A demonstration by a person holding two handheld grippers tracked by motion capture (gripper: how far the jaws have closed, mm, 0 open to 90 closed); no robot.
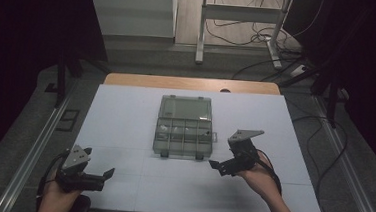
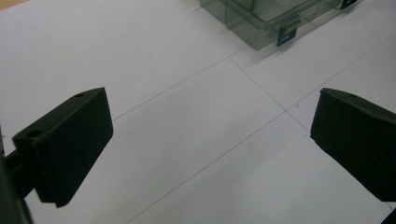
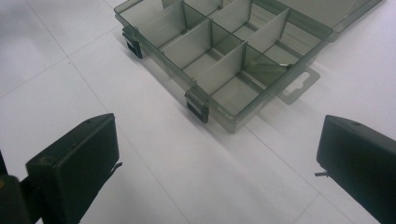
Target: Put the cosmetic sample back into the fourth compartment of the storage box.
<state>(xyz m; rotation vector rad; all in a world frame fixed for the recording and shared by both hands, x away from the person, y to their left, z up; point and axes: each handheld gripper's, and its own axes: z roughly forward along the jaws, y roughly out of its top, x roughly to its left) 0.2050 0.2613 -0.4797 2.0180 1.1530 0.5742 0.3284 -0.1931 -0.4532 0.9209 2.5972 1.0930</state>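
Note:
A smoky clear plastic organiser box (image 1: 183, 133) lies in the middle of the white table, its lid (image 1: 185, 108) folded open toward the far side. Dividers split it into several compartments (image 3: 219, 60), and two dark latches (image 3: 198, 110) hang on its near wall. My left gripper (image 1: 107, 174) is open near the table's front left, well away from the box corner (image 2: 261, 23). My right gripper (image 1: 217, 167) is open just off the box's near right corner, with nothing between its jaws (image 3: 219, 158).
The white table top (image 1: 124, 131) has bare room on both sides of the box. A wooden strip (image 1: 192, 84) edges the far side. Beyond it stand a desk frame (image 1: 242, 19) and floor cables (image 1: 261, 38). Metal rails (image 1: 38, 140) run along both sides.

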